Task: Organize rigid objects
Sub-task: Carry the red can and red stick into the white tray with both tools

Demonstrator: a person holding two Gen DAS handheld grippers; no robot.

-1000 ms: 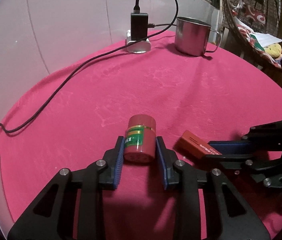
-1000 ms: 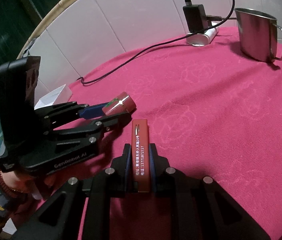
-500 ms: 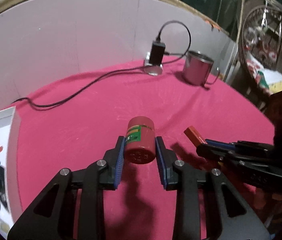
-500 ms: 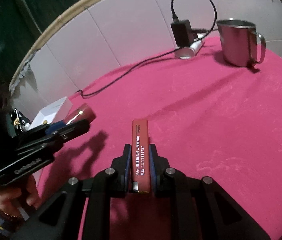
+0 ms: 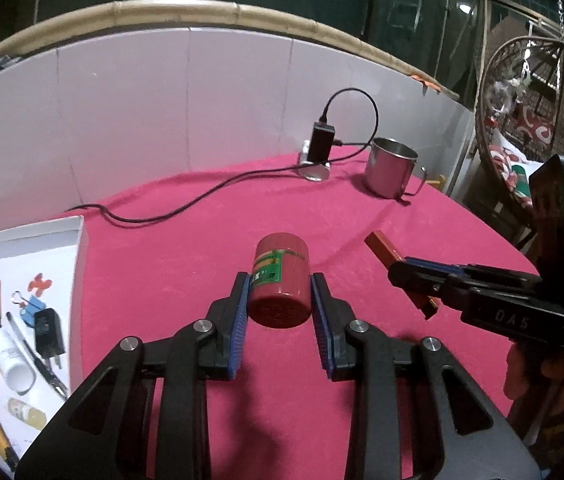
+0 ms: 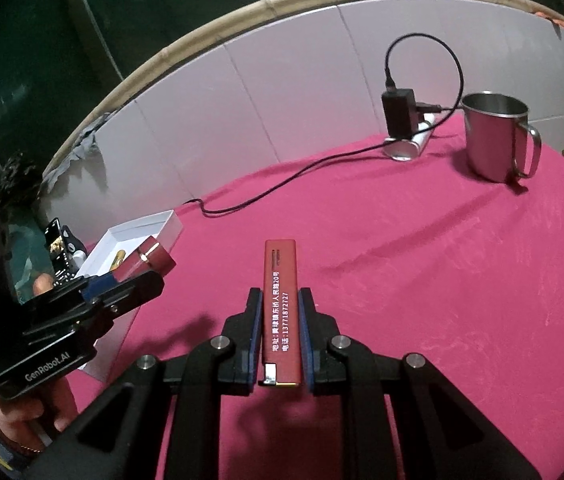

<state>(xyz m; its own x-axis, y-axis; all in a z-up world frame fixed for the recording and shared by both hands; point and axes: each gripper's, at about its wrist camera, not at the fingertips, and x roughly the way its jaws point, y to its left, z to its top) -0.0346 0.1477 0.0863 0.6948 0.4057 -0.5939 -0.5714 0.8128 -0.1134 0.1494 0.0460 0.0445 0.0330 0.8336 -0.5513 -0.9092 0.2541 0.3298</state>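
Note:
My left gripper (image 5: 280,286) is shut on a red can (image 5: 280,284) with a green label and holds it above the pink tablecloth (image 5: 202,240). My right gripper (image 6: 280,304) is shut on a flat red lighter (image 6: 281,300) with white print, also lifted. The right gripper with the red lighter (image 5: 385,250) shows at the right of the left wrist view. The left gripper with the red can (image 6: 150,258) shows at the left of the right wrist view, near the white tray (image 6: 138,236).
The white tray (image 5: 78,248) at the table's left edge holds several small items: pens, a binder clip, a black plug, tubes. A steel mug (image 5: 391,172), a black charger (image 5: 321,144) on a power strip and its cable (image 5: 202,196) lie at the back by the white wall.
Both grippers have risen from the table with their objects and drawn back. The white tray has come into view at the left.

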